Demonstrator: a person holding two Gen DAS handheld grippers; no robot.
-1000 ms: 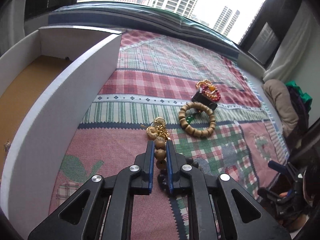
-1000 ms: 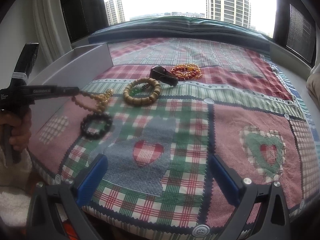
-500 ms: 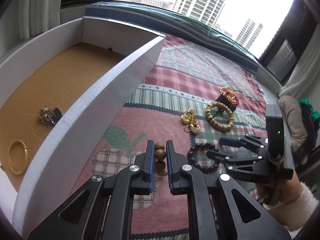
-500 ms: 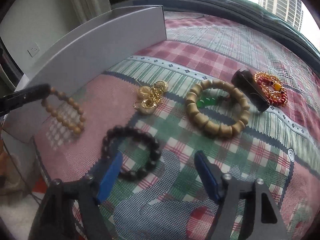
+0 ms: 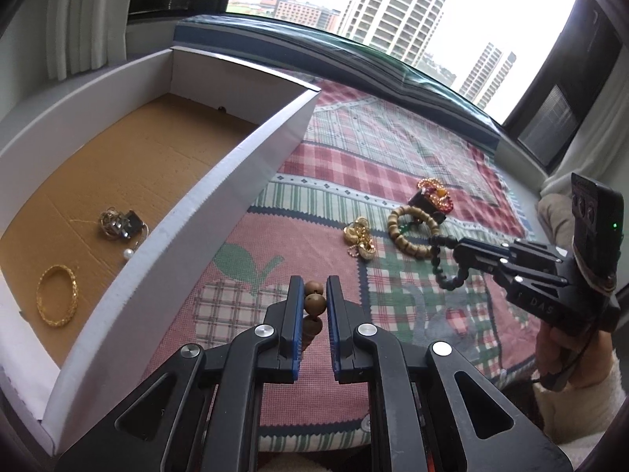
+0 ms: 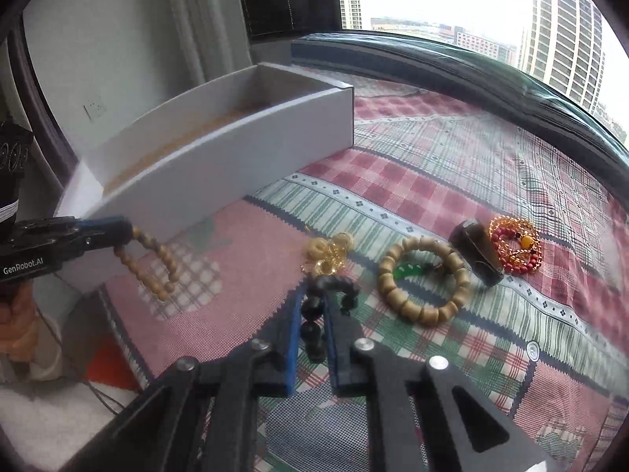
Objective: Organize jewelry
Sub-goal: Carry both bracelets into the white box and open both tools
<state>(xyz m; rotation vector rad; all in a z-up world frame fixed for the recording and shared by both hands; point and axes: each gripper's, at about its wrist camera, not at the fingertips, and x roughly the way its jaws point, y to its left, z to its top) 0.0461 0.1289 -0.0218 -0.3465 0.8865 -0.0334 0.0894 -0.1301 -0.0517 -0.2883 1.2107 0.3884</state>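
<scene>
Two bracelets are on their way to the box at once. The left gripper (image 5: 313,305) is nearly shut and pinches a small brown bead bracelet (image 6: 151,265). In the right wrist view that bracelet hangs in a loop from the tips, just beside the near wall of the white cardboard box (image 5: 220,181), but not over it yet.

The right gripper (image 6: 312,330) is closing its jaws on the dark bead bracelet (image 6: 326,295). The black beads sit between the blue pads, and in the left wrist view the bracelet already dangles from its tips above the patchwork cloth (image 5: 393,149).

Inside the box lie a gold bangle (image 5: 56,301) and a small tangle of silvery jewelry (image 5: 118,225) with a pearl. Out on the cloth wait a gold chain heap (image 5: 359,238), a big tan bead bracelet (image 5: 412,232) with a green charm, a dark oblong piece (image 6: 477,257) and a red and gold bead bracelet (image 6: 517,244).

Next, I think the left hand must rise over the wall, then let go above the brown floor. The hanging loop could catch on the wall's edge, so it needs room. The right hand can follow with the dark beads.
</scene>
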